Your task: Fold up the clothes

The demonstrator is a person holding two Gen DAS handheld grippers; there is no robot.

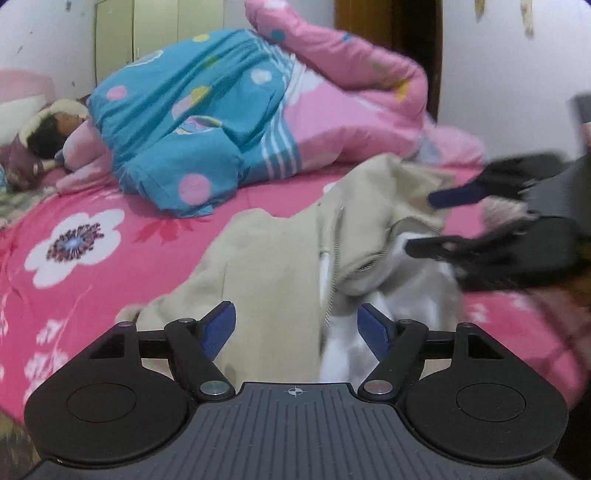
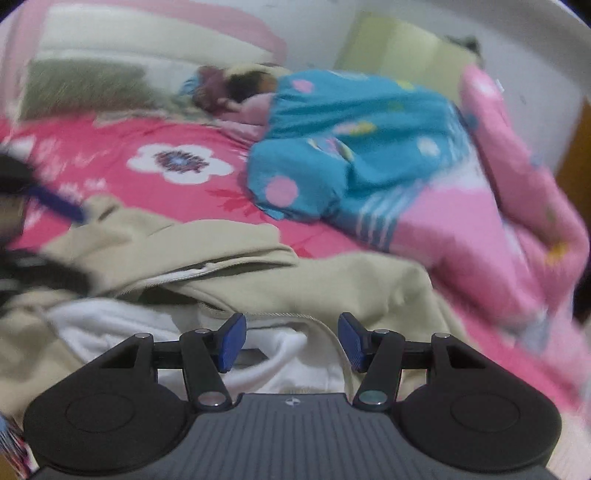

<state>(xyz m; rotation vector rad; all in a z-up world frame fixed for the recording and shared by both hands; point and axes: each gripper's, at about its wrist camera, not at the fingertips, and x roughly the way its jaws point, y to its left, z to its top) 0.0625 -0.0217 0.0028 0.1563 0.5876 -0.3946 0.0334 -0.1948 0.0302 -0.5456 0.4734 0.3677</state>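
Note:
A beige zip-up hoodie (image 1: 277,266) with a white lining lies crumpled and partly open on the pink flowered bed sheet (image 1: 155,236). My left gripper (image 1: 297,317) hovers over the hoodie's front beside the zipper, open, with nothing between its blue pads. In the left wrist view my right gripper (image 1: 424,223) reaches in from the right over the hoodie's far side, blurred, fingers apart. The right wrist view shows the hoodie (image 2: 351,280) spread below my right gripper (image 2: 291,325), which stands open above the white lining. My left gripper (image 2: 79,245) appears blurred at the left edge there.
A bunched blue and pink quilt (image 1: 207,122) covers the back of the bed. A person lies under it, head (image 1: 48,133) on a pillow at the far left. A white wall and a brown door (image 1: 388,22) stand behind. Bare sheet (image 2: 110,173) lies left of the hoodie.

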